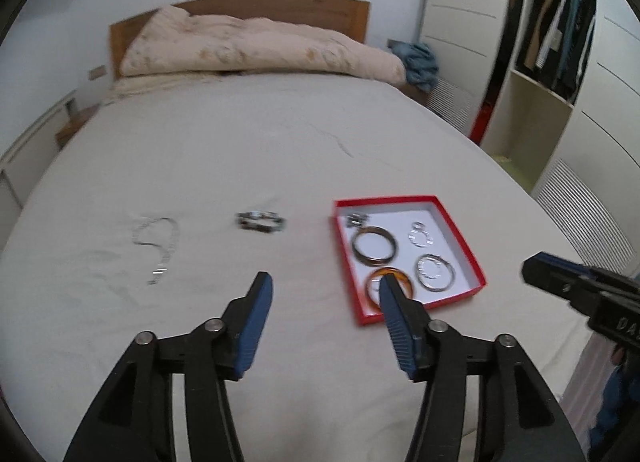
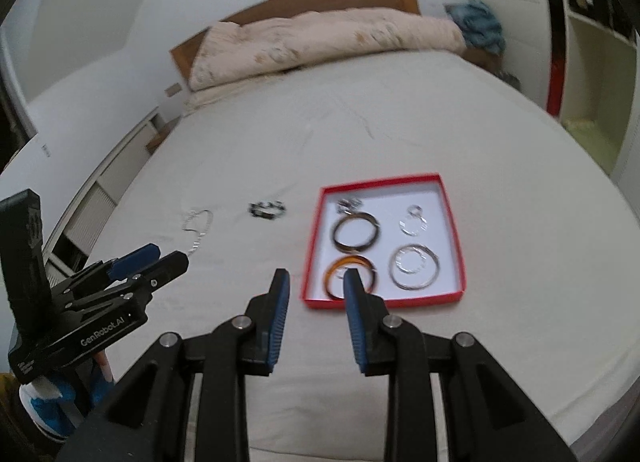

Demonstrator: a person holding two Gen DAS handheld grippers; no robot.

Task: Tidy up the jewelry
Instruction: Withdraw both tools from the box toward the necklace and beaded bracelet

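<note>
Nearest to me in the left wrist view, my left gripper has its blue pads spread wide with nothing between them, lifted clear above the bed sheet. My right gripper has its pads parted only narrowly and is likewise empty; I judge both are raised off the sheet because neither is carrying a piece just now.

Just beyond the fingertips lies the red box, open, white inside, at the right of the near sheet. Four hoops sit in it, apart from one another: an amber bangle at the near left, a silver bangle at the near right, a dark tortoiseshell bangle behind the amber one, and a thin clear ring piece at the far right. A small metallic cluster sits in the far left corner; I cannot tell what it is.

Left of the box, still loose on the sheet, lie a dark beaded bracelet and, further left, a silver chain. So I judge the sorting is partly done, with those two left.

Farther off are a folded quilt and a wooden headboard.

Only the left view shows the open wardrobe with hanging clothes; only the right view shows the left tool's whole body from the side.
</note>
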